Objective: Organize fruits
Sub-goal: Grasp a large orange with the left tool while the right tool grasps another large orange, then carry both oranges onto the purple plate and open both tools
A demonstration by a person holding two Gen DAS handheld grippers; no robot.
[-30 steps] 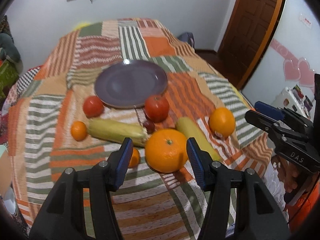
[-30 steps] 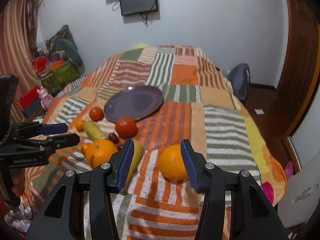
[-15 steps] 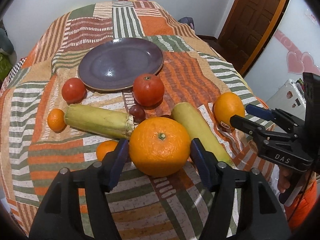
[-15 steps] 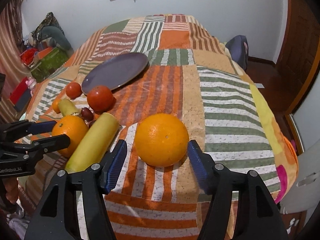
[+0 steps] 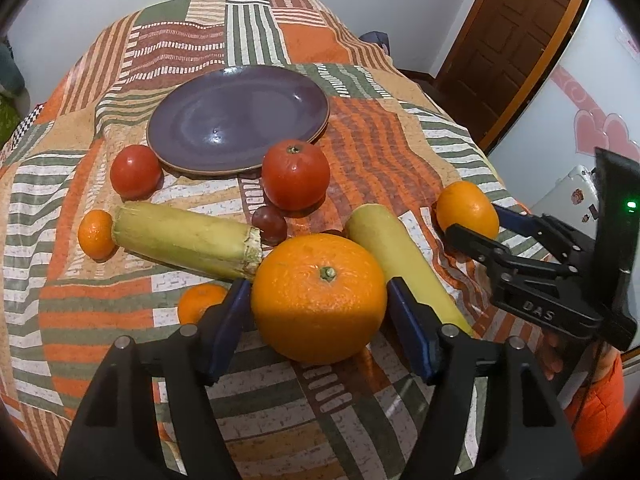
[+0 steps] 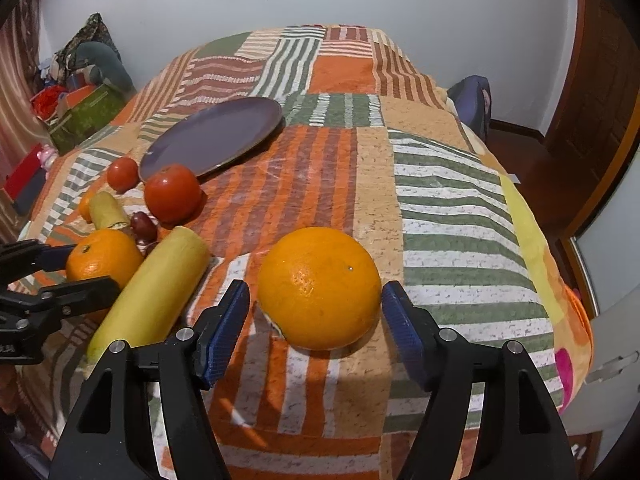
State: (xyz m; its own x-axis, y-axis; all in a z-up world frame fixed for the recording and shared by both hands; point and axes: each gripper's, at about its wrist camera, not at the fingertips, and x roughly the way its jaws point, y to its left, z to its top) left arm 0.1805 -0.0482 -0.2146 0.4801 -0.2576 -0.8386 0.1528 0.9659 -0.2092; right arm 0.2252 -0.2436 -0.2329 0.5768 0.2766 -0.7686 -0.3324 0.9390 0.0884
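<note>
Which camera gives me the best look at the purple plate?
Left wrist: the purple plate sits near centre, its whole rim and bare face visible beyond the tomatoes. The right wrist sees it off to the left, foreshortened, with the larger tomato overlapping its near edge.

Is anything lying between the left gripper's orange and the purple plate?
Yes. From the big orange, framed by the open left gripper, the straight line to the plate crosses a small dark fruit and the larger tomato at the plate's near rim.
</note>
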